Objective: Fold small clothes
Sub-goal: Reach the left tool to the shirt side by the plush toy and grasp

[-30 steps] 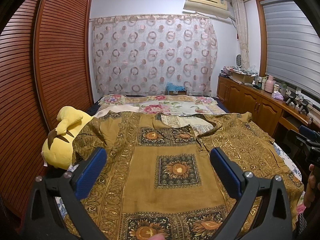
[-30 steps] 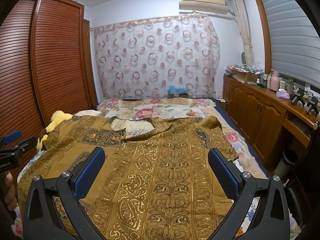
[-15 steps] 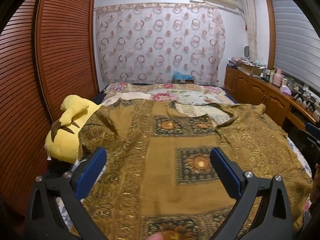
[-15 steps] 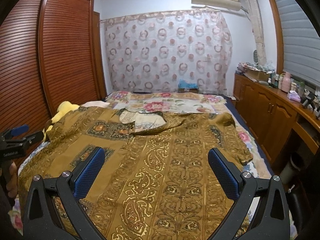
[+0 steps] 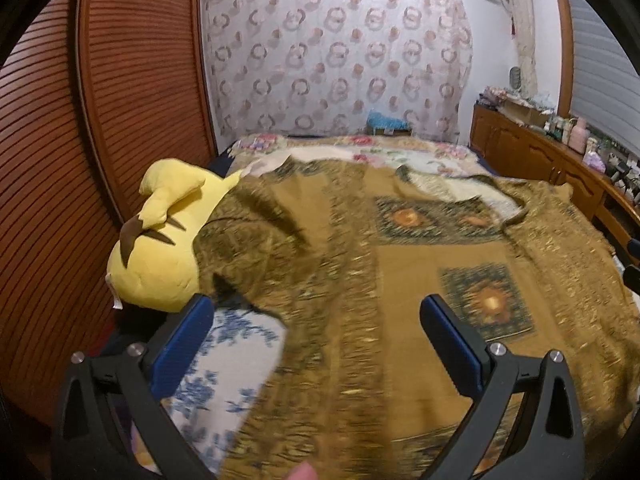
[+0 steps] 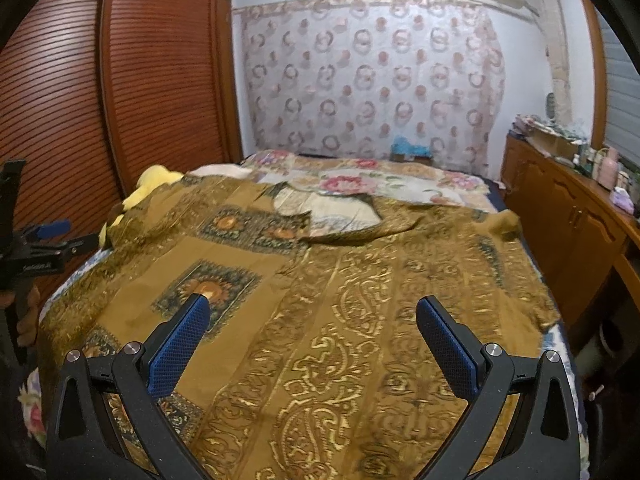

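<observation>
Gold brocade, a patterned garment, is lying spread across the bed in the left wrist view, and the left tool is hanging over its left side with both blue fingers wide apart, gripping nothing. Compared with a second ago this view has been swinging leftward: the yellow plush is now looming large, and a patch of blue-flowered sheet is showing beside the garment's left edge, where it was barely visible before. The picture is smeared, so the tool is moving fast. A sleeve is lying draped partly over the plush.

Over to the right wrist view: the right tool is likewise standing released, fingers well apart above the garment, nothing between them. This view has been drifting leftward too, though less. At its far left, the other tool is showing in a hand.

By my reading, no fold is started yet; the left side seems to be lining up for the sleeve or left hem as a first grab.
</observation>
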`<state>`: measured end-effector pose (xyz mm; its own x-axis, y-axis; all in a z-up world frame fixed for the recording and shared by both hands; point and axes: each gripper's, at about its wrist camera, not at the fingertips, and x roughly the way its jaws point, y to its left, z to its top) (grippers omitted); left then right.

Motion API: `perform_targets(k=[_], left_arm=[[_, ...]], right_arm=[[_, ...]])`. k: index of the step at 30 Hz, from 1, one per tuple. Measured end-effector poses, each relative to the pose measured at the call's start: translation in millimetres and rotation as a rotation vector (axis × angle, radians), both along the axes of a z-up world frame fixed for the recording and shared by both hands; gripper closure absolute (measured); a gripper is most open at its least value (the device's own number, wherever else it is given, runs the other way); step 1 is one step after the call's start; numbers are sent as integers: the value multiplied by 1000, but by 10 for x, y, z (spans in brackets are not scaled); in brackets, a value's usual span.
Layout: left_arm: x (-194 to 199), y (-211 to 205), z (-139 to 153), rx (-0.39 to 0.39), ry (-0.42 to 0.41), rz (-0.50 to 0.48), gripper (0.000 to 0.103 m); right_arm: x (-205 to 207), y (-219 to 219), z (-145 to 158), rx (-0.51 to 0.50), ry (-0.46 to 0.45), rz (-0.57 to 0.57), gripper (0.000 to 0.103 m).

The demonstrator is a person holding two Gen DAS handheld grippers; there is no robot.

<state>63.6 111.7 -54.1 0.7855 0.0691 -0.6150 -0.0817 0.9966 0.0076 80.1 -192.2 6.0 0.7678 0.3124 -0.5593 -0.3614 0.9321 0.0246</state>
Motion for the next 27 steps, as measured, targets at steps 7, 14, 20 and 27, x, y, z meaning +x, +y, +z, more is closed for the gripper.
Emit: perform_targets(k=[7, 14, 20, 27], left_arm=[[185, 441, -183, -41, 82, -1, 0], [368, 755, -276, -55, 128, 9, 0], [475, 908, -279, -82, 135, 2, 9], [622, 1014, -349, -142, 160, -15, 45]], right_arm=[[37, 181, -82, -12, 19, 48, 0], [99, 253, -163, -12, 47, 79, 0], [122, 284, -186, -17, 57, 96, 0], [156, 307, -190, -22, 67, 108, 0]])
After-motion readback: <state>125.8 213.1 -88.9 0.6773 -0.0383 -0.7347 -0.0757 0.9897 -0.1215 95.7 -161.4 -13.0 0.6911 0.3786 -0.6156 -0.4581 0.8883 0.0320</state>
